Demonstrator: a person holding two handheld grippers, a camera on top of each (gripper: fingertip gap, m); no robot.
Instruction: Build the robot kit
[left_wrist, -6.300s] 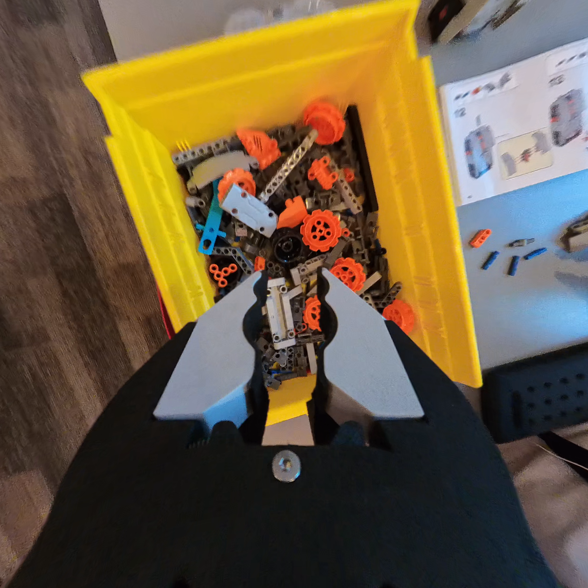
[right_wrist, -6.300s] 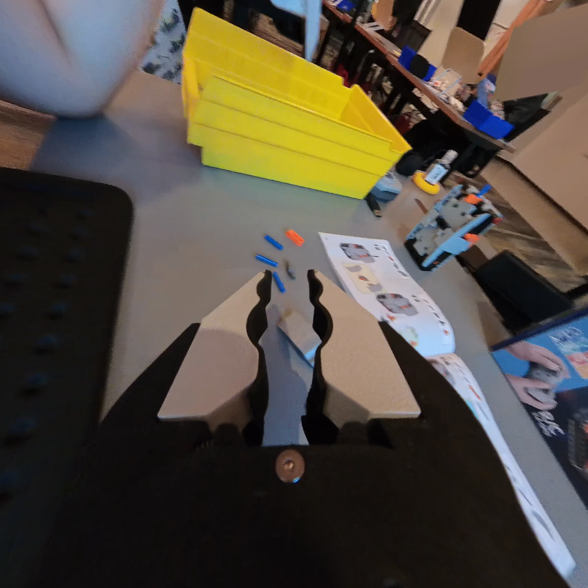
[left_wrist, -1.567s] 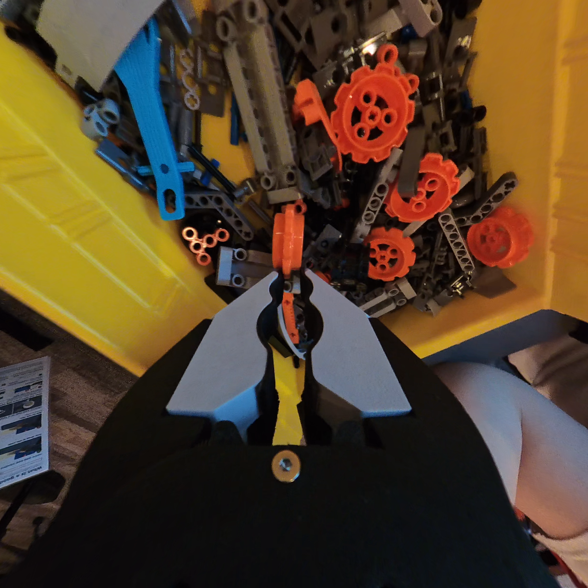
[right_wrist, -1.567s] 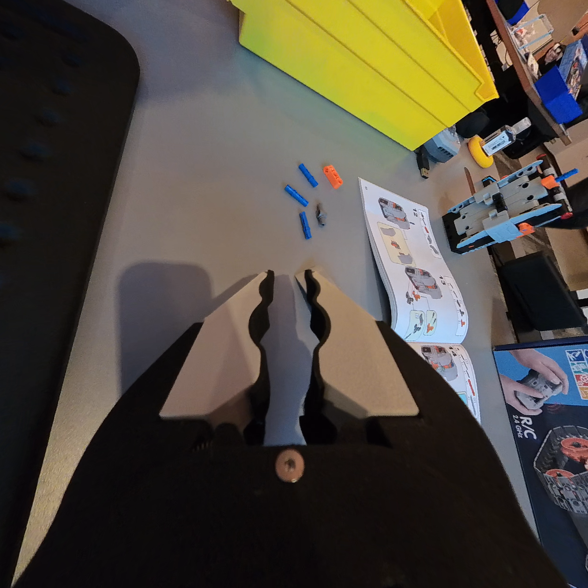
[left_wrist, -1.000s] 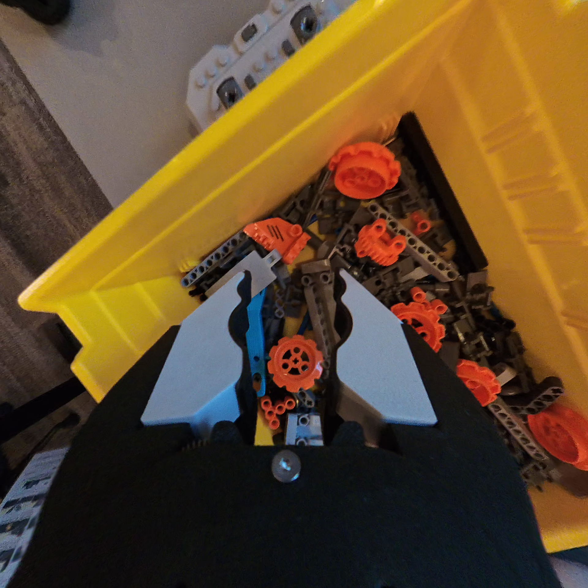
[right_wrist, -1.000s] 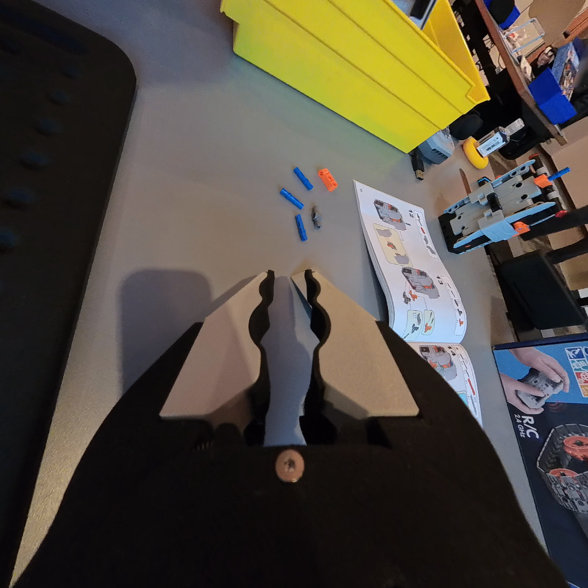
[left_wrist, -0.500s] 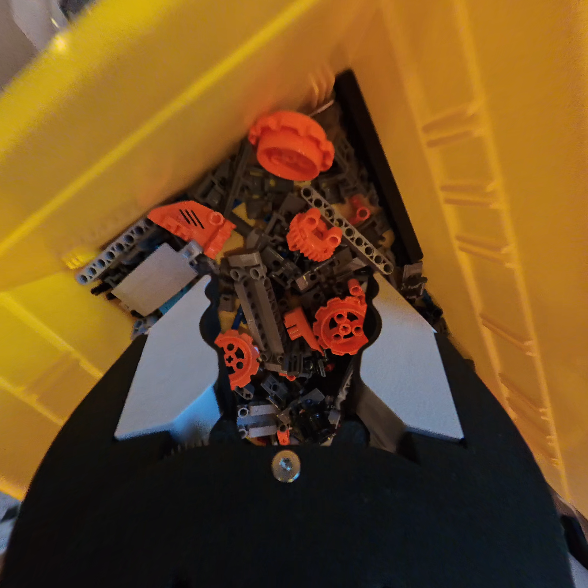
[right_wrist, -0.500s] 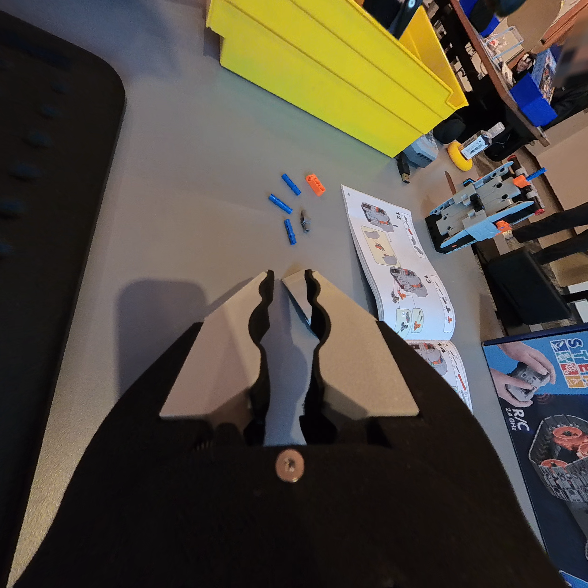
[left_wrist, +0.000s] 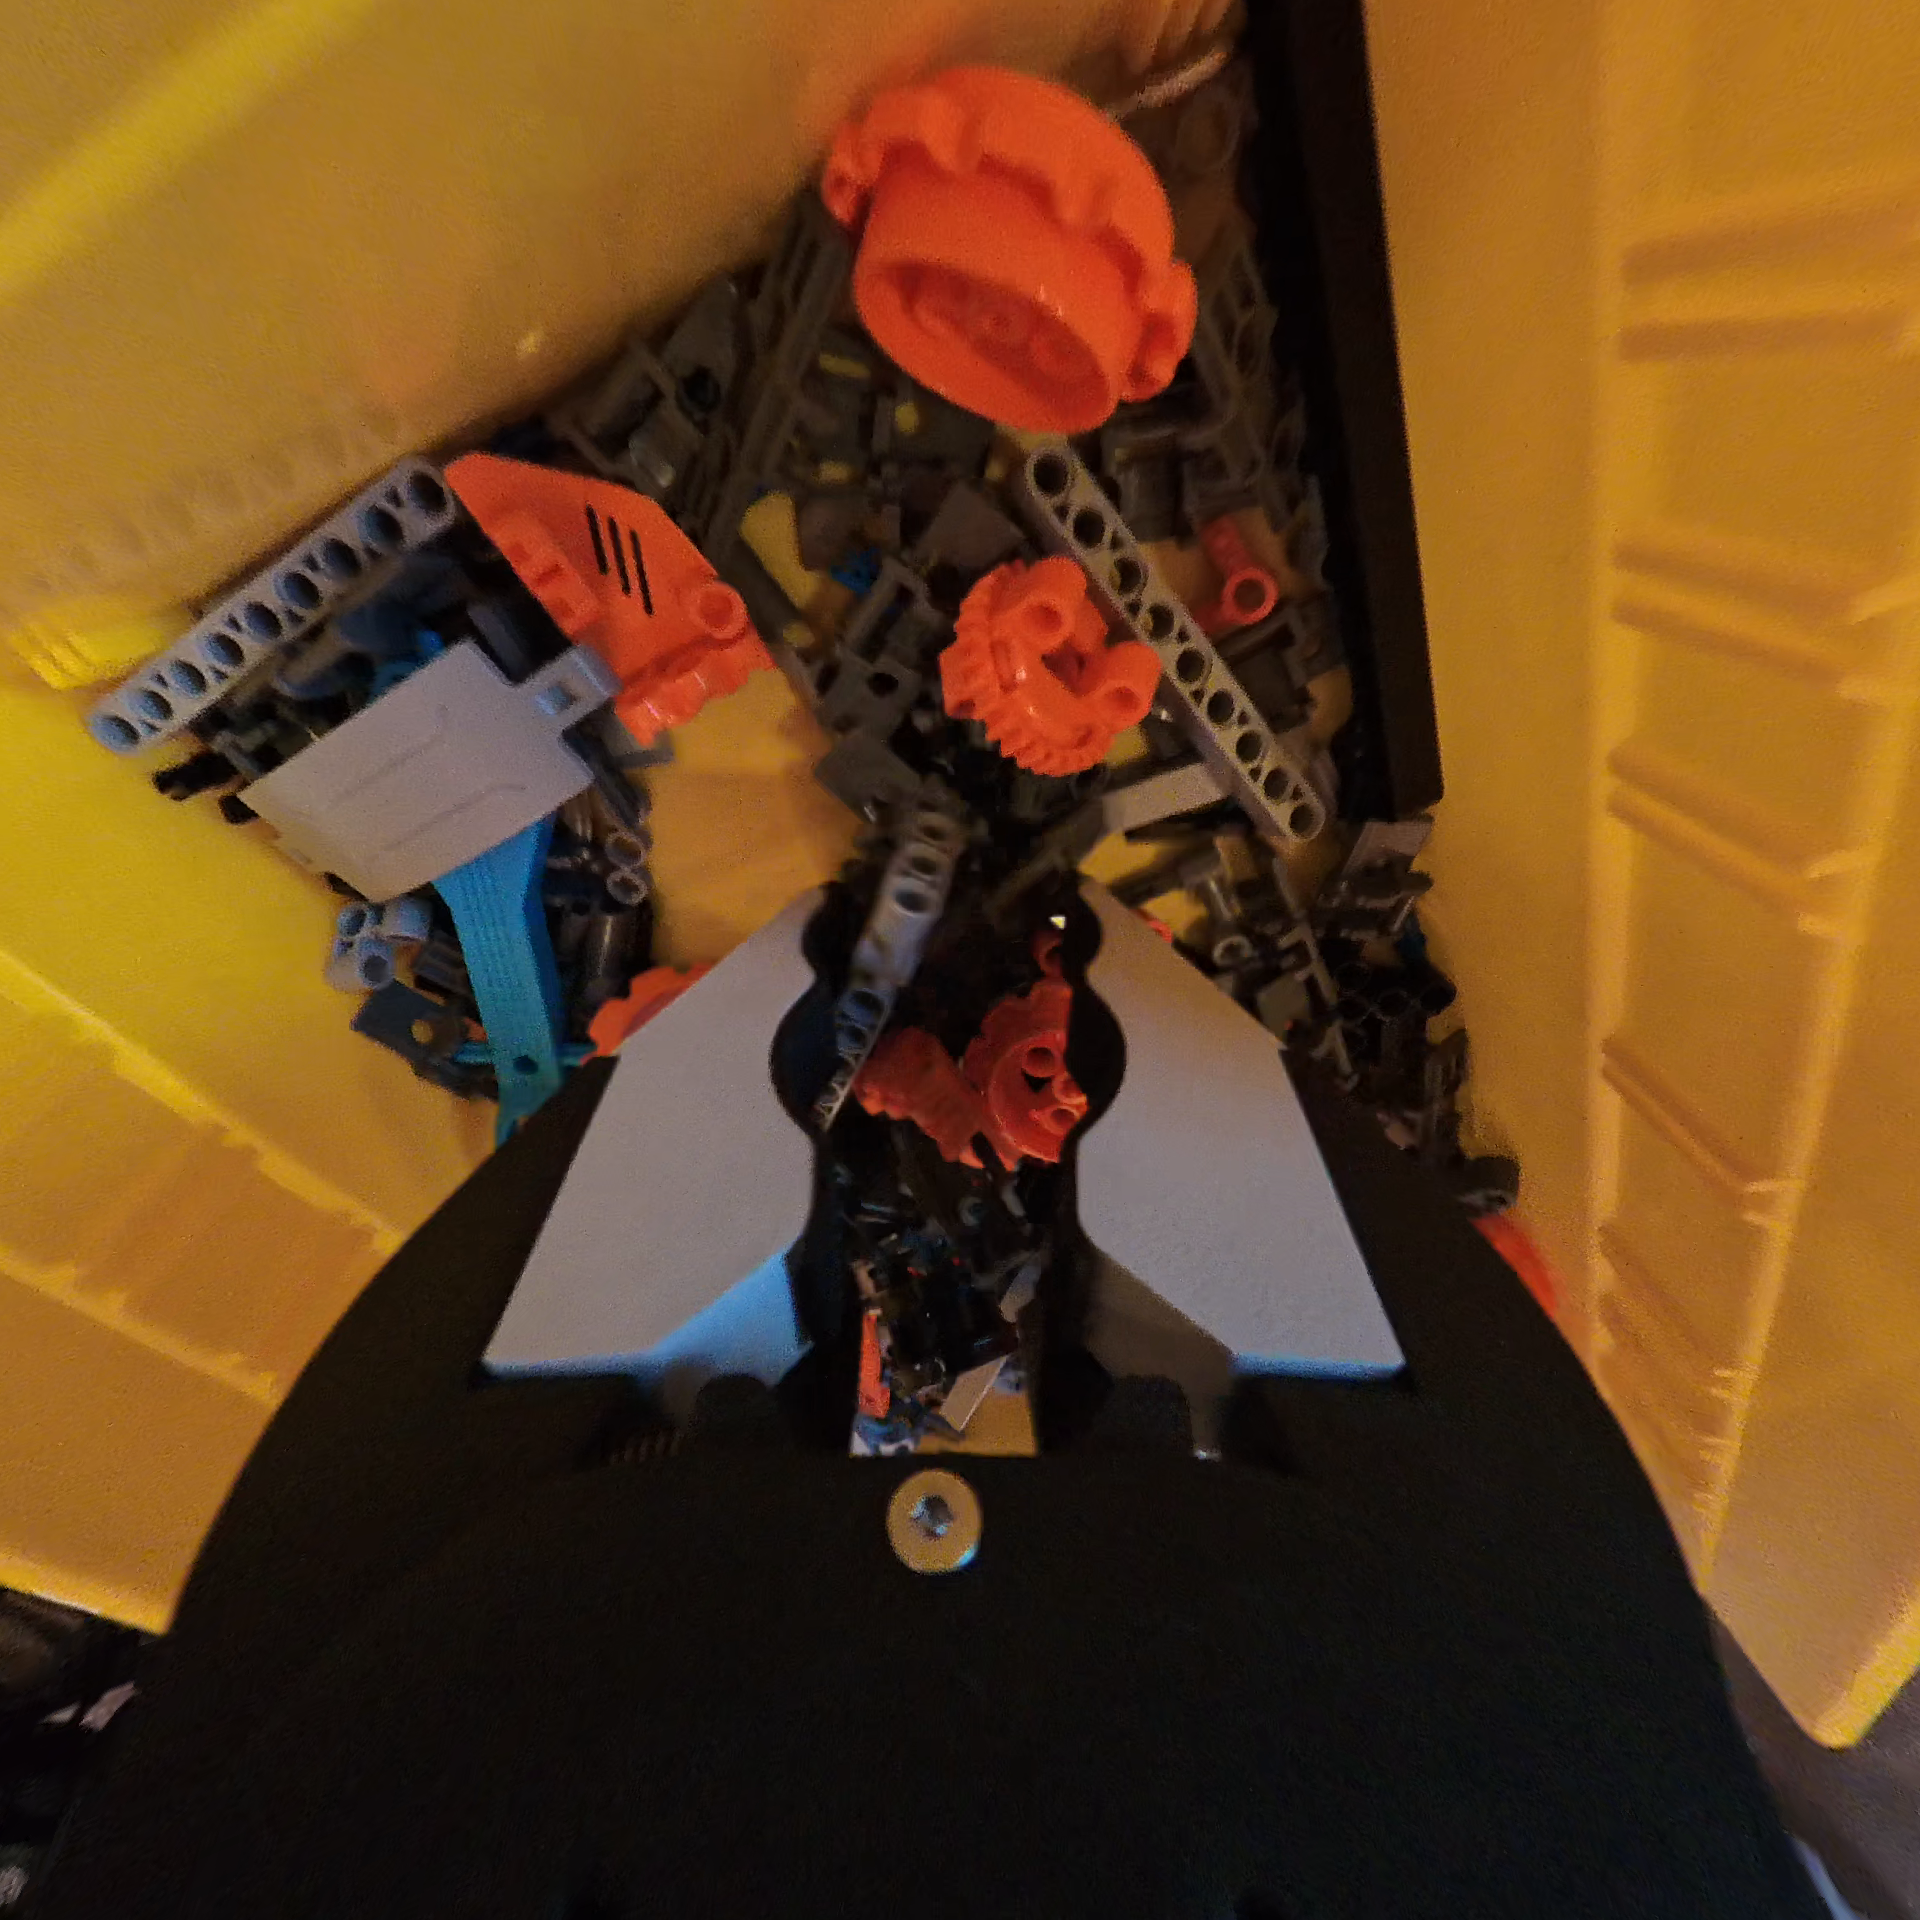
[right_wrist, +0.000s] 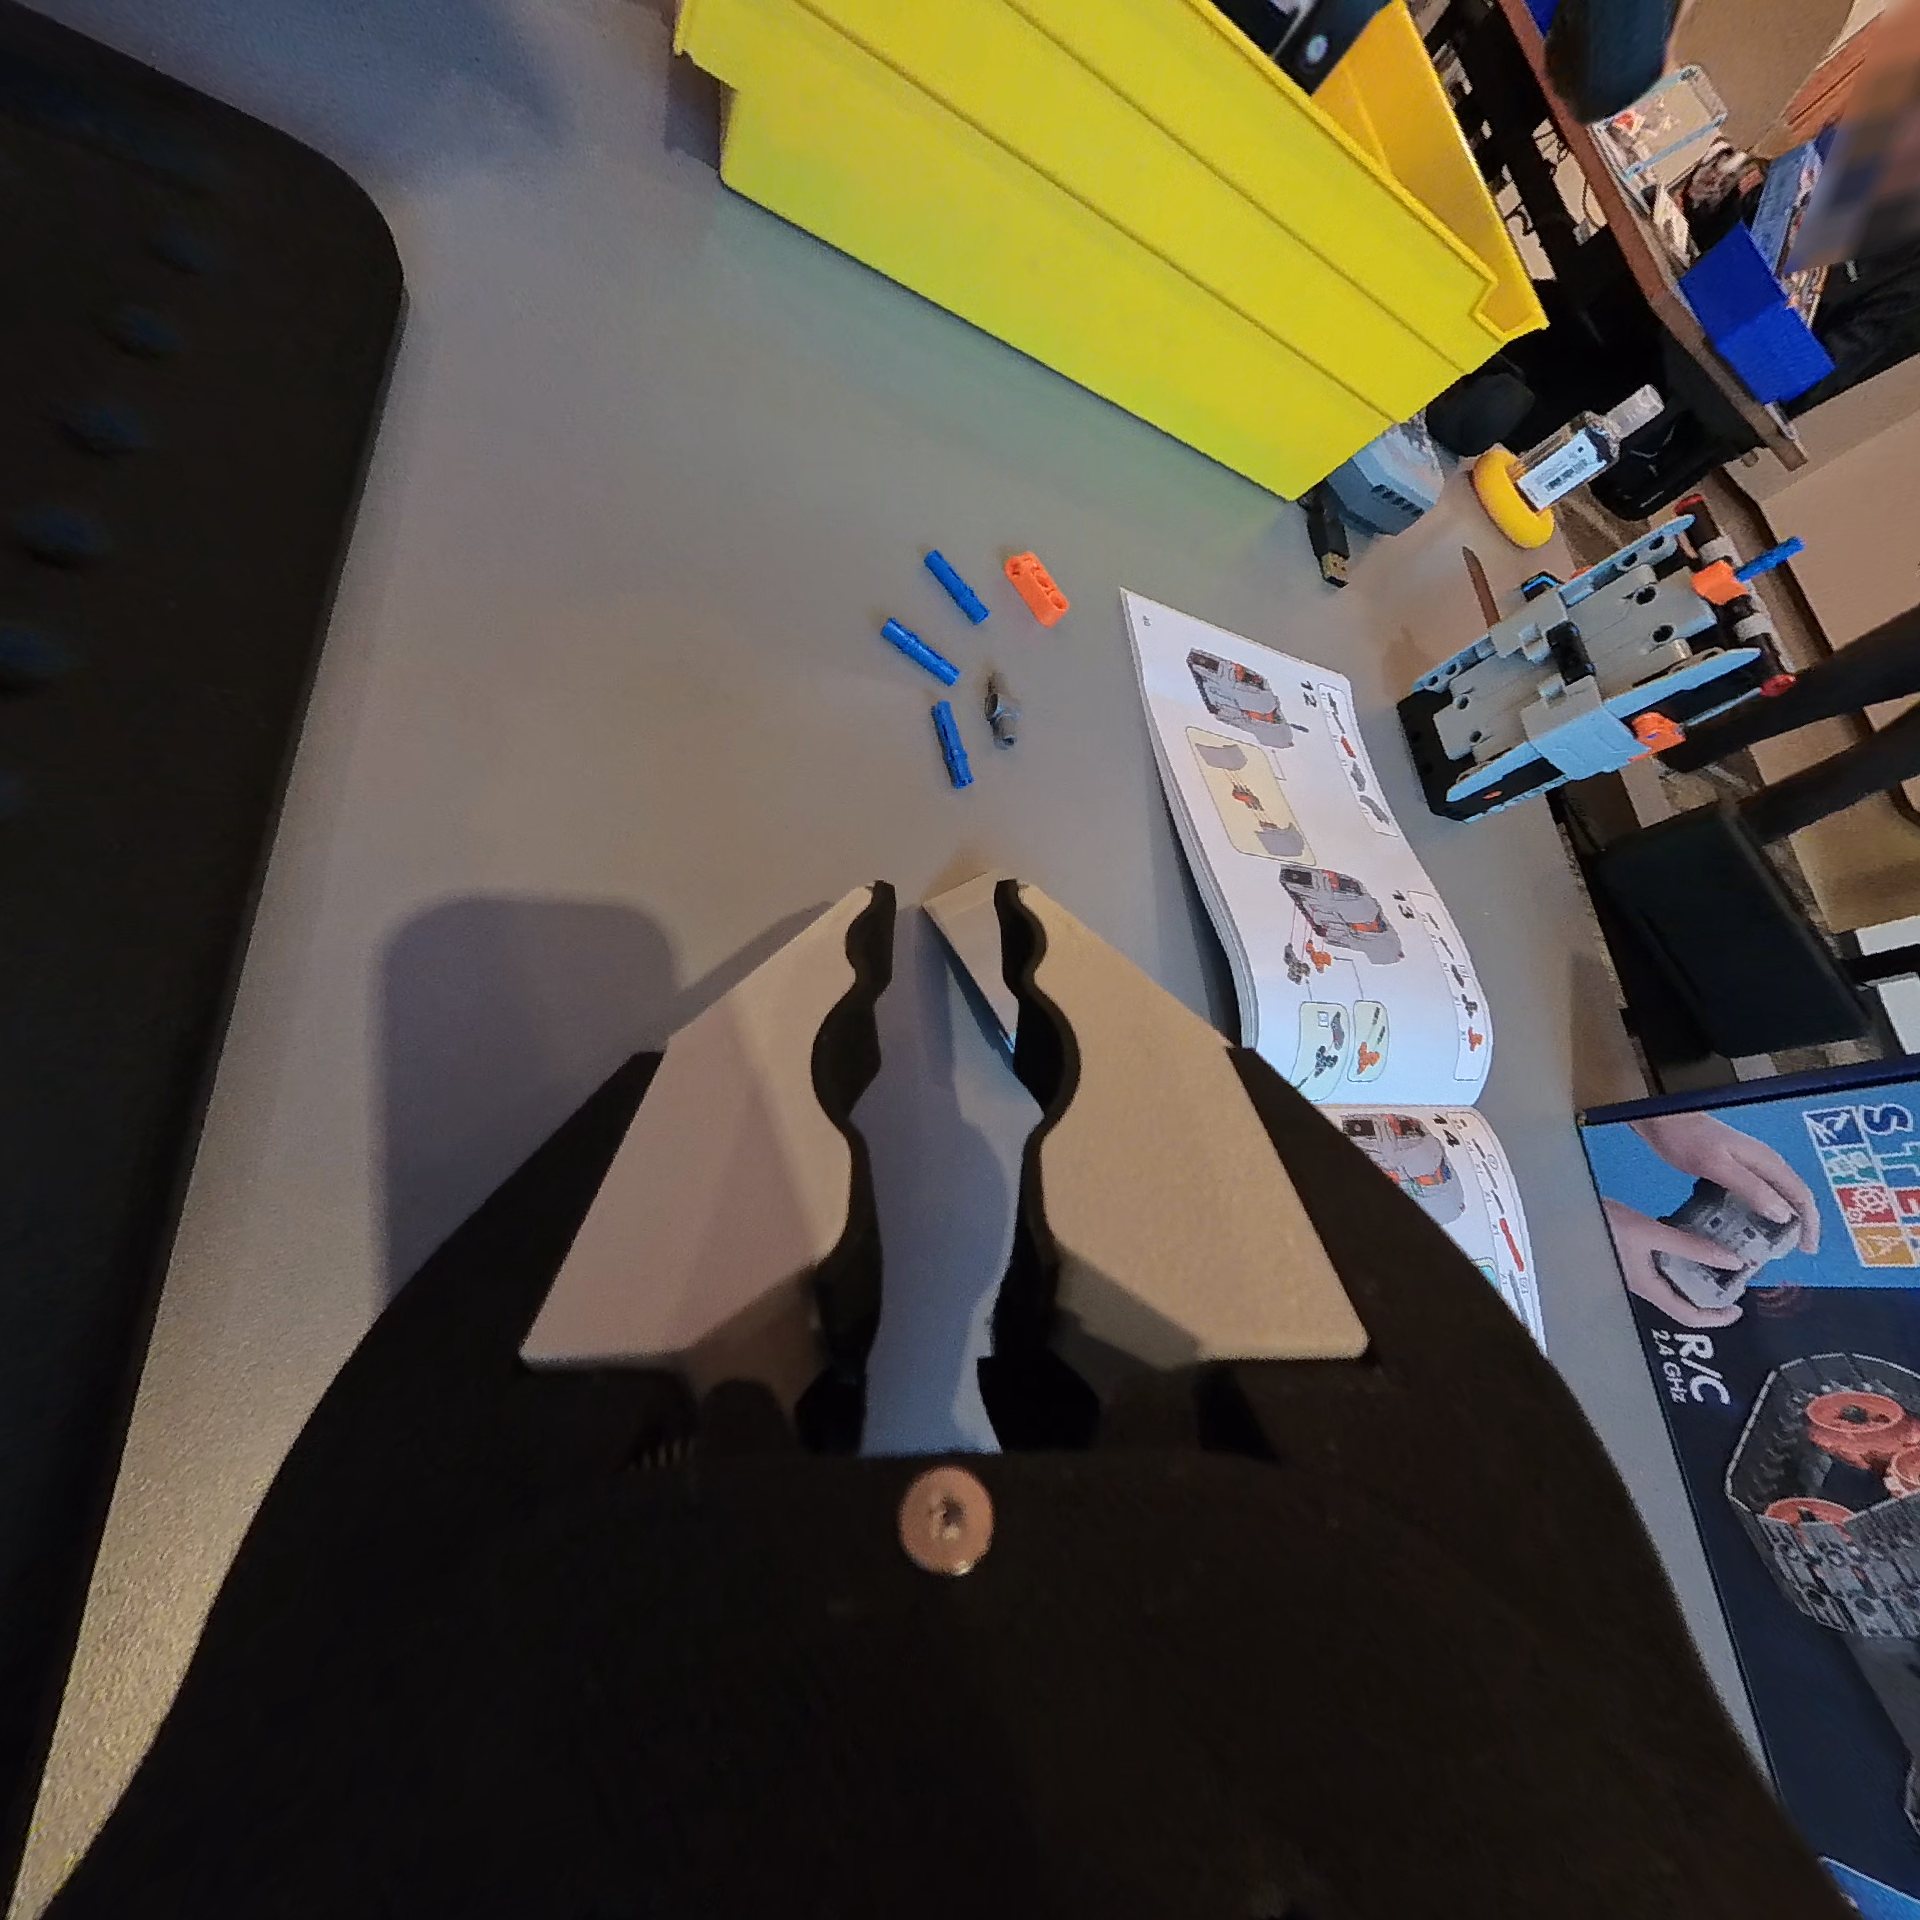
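Left wrist view: my left tongs (left_wrist: 951, 914) are down inside the yellow bin (left_wrist: 1714, 727), jaws apart, straddling a heap of small dark building pieces with an orange gear (left_wrist: 1023, 1081) lying between them; I cannot tell whether they touch it. An orange wheel (left_wrist: 1008, 249) sits at upper centre, a grey panel (left_wrist: 416, 769) at left.

Right wrist view: my right tongs (right_wrist: 943, 894) hang over the grey table (right_wrist: 623, 623), jaws a little apart, a flat grey piece (right_wrist: 961, 904) at the right tip; grip unclear. Ahead lie blue pins (right_wrist: 920, 649), an orange connector (right_wrist: 1036, 588) and an open instruction booklet (right_wrist: 1309, 862). A printed box (right_wrist: 1787, 1351) occupies the lower right; its lettering is not transcribed.
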